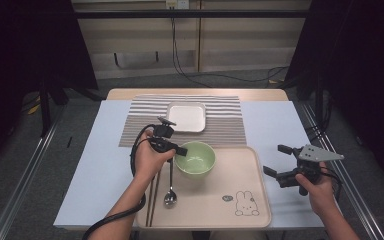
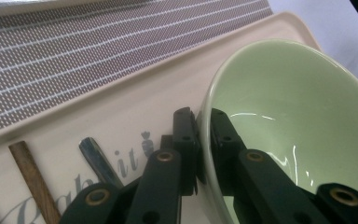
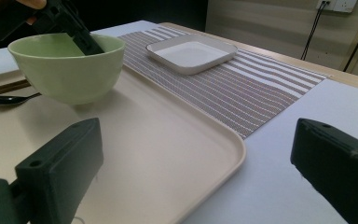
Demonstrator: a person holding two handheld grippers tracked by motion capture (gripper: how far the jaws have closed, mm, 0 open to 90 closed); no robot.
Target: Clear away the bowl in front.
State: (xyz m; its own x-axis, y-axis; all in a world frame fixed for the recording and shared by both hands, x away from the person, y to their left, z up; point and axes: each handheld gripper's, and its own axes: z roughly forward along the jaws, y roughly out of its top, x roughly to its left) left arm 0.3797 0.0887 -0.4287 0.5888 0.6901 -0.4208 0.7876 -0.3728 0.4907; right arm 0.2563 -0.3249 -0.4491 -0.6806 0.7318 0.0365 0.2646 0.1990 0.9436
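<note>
**A:** What is being handled, and where does it sit?

**B:** A pale green bowl (image 1: 195, 158) sits on a beige tray (image 1: 240, 172), near the tray's far left corner. From the tray's middle, the bowl lies at about ten o'clock. The left gripper (image 2: 204, 140) is clenched on the bowl's rim at the nine o'clock side, one jaw inside the bowl and one outside.

**A:** How would you expect it to handle?

**B:** It looks like glazed ceramic: stiff, smooth and glossy, so probably slippery and breakable if dropped. It seems moderately heavy for a one-sided pinch, so it may tilt away from the jaws when lifted. The rim is the only place thin enough to take hold of; the wall curves outward below it. In the right gripper view the bowl appears slightly tipped, though I cannot tell whether it is clear of the tray.

**A:** And the other gripper?

**B:** The right gripper (image 1: 279, 161) hovers past the tray's right edge, at three o'clock from the bowl, jaws spread wide and holding nothing.

**A:** What else is on the surface?

**B:** A metal spoon (image 1: 170, 192) and wooden chopsticks (image 1: 152, 200) lie on the tray at about seven o'clock from the bowl. Beyond the tray, at twelve o'clock, a striped placemat (image 1: 140, 122) carries a white square plate (image 1: 187, 117). The table (image 1: 92, 165) is pale blue-white and smooth.

**A:** And the room?

**B:** Dark curtains hang at both sides, cables trail across the grey floor, and a light wall panel stands behind.
</note>
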